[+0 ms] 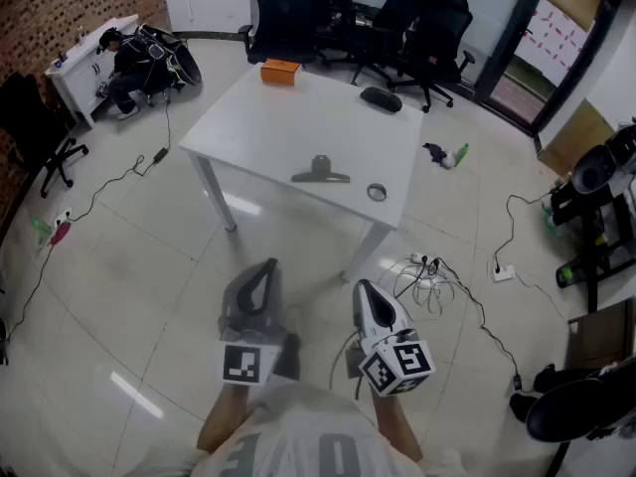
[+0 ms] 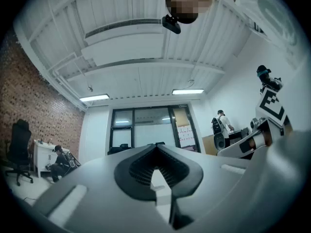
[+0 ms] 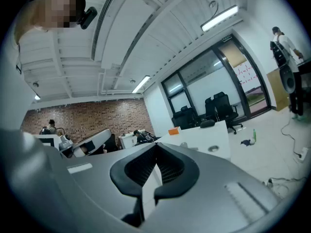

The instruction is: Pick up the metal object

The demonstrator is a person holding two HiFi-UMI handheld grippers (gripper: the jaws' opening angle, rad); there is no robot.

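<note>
Both your tools are closed on nothing: left gripper (image 1: 266, 266) and right gripper (image 1: 364, 288), ribbed black pads (image 3: 171, 171) meeting at the tips. The metal object (image 1: 321, 171), a flat grey T-shape, lies on the smooth white table (image 1: 268, 127), well ahead of you, near a tape roll (image 1: 376, 192).

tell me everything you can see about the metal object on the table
The metal object is dull grey: a flat crossbar with a broader tab sticking out from its middle, roughly T-shaped. It lies flat on the white table, near the edge closest to the person, beside a ring-shaped roll but apart from it. Only the table touches it.
</note>
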